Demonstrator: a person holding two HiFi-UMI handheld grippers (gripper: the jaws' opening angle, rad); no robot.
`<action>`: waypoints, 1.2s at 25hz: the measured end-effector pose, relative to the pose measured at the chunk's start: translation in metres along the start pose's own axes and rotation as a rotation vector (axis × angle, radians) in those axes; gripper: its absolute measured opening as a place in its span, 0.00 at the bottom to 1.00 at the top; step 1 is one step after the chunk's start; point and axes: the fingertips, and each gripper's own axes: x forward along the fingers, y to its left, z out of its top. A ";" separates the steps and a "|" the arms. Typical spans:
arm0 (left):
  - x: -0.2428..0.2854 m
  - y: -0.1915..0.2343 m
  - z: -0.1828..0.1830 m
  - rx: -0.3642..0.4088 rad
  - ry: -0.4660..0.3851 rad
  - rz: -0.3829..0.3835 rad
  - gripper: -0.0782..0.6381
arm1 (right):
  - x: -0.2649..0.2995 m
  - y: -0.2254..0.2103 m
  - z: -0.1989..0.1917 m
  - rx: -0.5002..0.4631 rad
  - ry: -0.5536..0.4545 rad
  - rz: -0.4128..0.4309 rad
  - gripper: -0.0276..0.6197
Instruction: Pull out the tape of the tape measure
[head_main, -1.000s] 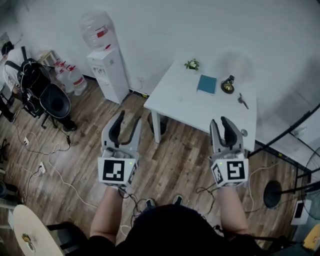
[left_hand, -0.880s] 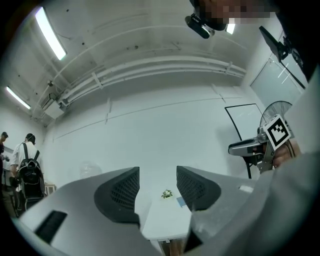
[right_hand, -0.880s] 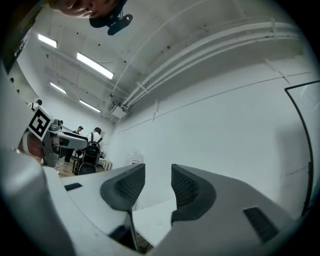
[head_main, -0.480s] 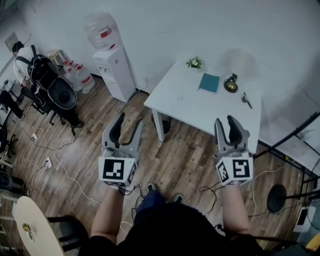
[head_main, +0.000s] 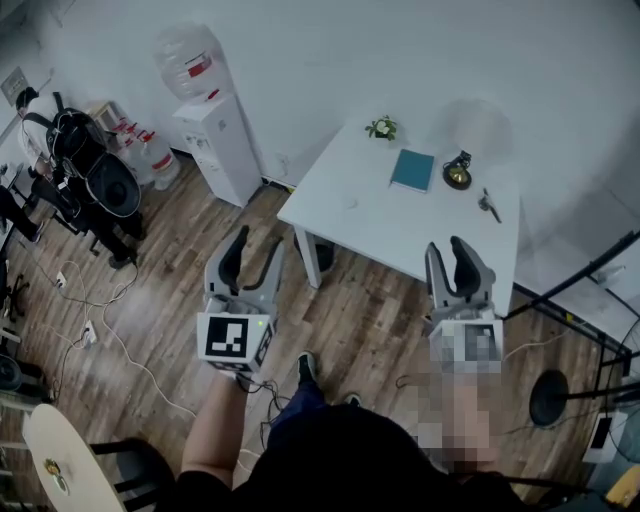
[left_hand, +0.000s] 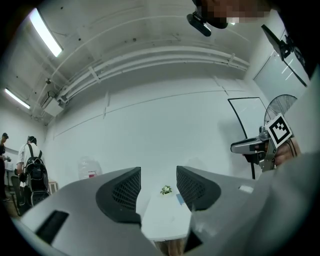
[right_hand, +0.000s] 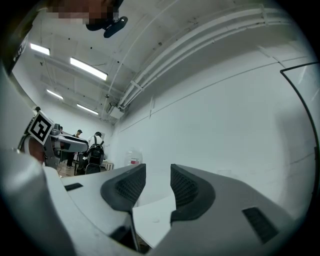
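Observation:
A white table (head_main: 370, 215) stands ahead on the wooden floor. On its far side lie a small plant (head_main: 381, 128), a teal book (head_main: 412, 169), a small round dark and brass thing (head_main: 457, 172) that may be the tape measure, and a little metal piece (head_main: 487, 205). My left gripper (head_main: 258, 242) hovers over the floor short of the table's left corner. My right gripper (head_main: 447, 247) hangs near its front edge. Both are open, their jaws have just been opening, and nothing is between them. The left gripper view looks past its jaws (left_hand: 158, 175) at the table (left_hand: 165, 215).
A water dispenser (head_main: 215, 135) stands against the wall on the left. Beyond it a person with a backpack stands beside a black chair (head_main: 100, 190). Cables (head_main: 110, 340) trail over the floor. A stand's round base (head_main: 548, 390) sits at the right, a round tabletop (head_main: 60, 460) at the lower left.
The person has stepped forward, one foot now showing between the arms. Both grippers have come a little nearer the table. Neither holds anything.

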 end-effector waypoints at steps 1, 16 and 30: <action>0.007 0.003 -0.001 -0.002 -0.003 -0.006 0.42 | 0.005 -0.001 0.000 -0.005 0.000 -0.004 0.29; 0.126 0.142 -0.073 -0.064 0.016 -0.089 0.42 | 0.162 0.030 -0.040 -0.042 0.097 -0.096 0.29; 0.232 0.172 -0.156 -0.175 0.074 -0.248 0.42 | 0.242 0.035 -0.087 -0.096 0.236 -0.167 0.29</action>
